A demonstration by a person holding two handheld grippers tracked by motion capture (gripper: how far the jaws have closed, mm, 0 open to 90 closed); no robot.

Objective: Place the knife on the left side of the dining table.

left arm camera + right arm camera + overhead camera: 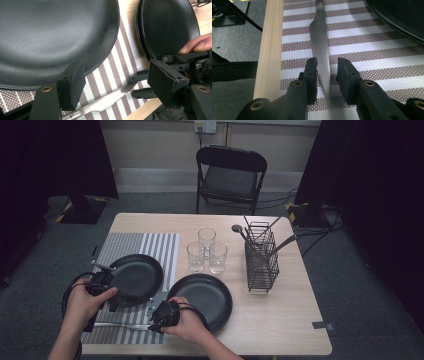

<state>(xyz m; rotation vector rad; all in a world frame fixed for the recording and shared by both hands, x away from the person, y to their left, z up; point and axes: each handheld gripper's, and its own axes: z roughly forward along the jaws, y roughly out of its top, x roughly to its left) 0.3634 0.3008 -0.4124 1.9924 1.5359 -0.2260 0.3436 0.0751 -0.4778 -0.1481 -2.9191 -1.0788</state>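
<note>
Knife (321, 47): lies flat on the striped placemat (372, 55), along the mat's near edge, blade tip running between your right jaws; in the left gripper view the same blade (110, 98) shows just below the plate on the mat.
Right gripper (326, 75): your jaws straddle the blade tip with a gap on each side, the left pad just beside the blade's edge, the right pad apart from it; open, nothing clamped.
Right gripper, from above (161, 316): you have it at the placemat's right near corner, pointing left along the mat's near edge.
Left gripper (116, 82): your jaws stand wide apart over the placemat, nothing between the pads; open.
Left gripper, from above (102, 282): you hover it at the left rim of the plate that sits on the placemat.
Left plate (134, 279): black, resting on the placemat, just behind the knife.
Right plate (206, 299): black, on the bare table just right of the placemat, your right hand (185, 322) touching its near-left rim.
Placemat edge: its near edge runs close to the table (269, 45) edge, knife parallel to both.
Glasses (206, 251): three clear ones clustered right of the placemat's far corner, behind the right plate.
Wire caddy (261, 260): further right of the placemat, well apart, utensils standing in it.
</note>
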